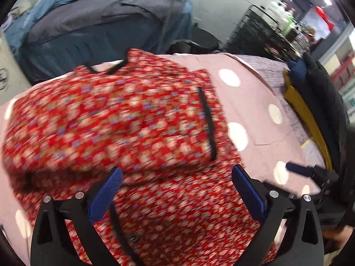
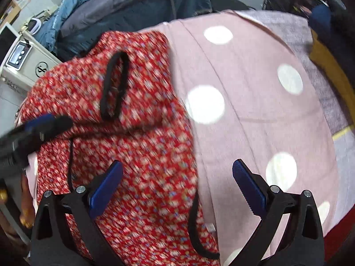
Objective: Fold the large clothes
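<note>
Red floral garment (image 1: 115, 115) laid partly folded on the dotted pink sheet (image 1: 250, 102). Left gripper (image 1: 177, 190) and right gripper (image 2: 177, 184) are held apart, empty; the next edge is best pinched at its black trim, then carried flat.

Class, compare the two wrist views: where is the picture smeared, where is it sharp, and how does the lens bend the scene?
Left wrist view: the red floral black-trimmed garment is motion-smeared, the left claw sharp, the frame rounded with dark corners. Right wrist view: the garment is smeared too, the pink white-dotted cloth bulges like a dome, the right claw crisp.
</note>
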Demonstrator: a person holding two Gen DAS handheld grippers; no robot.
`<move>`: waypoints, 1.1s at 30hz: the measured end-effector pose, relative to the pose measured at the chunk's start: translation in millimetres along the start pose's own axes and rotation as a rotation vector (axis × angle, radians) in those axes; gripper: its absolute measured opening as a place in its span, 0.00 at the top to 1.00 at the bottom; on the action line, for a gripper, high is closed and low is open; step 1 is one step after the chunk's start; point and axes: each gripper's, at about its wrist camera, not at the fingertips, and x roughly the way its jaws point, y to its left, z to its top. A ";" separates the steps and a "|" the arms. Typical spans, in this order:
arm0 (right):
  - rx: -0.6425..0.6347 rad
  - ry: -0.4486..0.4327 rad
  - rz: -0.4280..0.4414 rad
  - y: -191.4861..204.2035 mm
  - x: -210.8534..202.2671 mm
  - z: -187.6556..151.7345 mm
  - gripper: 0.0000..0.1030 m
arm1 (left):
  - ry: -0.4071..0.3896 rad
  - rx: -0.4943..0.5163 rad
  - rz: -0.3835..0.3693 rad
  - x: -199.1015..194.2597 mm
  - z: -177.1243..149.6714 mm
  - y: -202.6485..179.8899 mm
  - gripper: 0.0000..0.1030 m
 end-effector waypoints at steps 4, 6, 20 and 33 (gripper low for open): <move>-0.102 -0.042 0.045 37.1 -4.5 28.0 0.05 | -0.044 -0.091 0.163 -23.3 -37.4 37.4 0.06; -0.167 -0.045 0.083 68.0 0.6 40.5 0.05 | -0.038 -0.100 0.258 -29.1 -65.0 54.0 0.06; -0.448 -0.023 0.032 239.0 76.5 81.9 0.05 | -0.156 -0.289 0.350 25.0 -179.3 105.7 0.05; -0.402 0.110 -0.132 247.3 144.0 69.3 0.04 | -0.221 -0.204 0.432 34.6 -202.7 84.8 0.05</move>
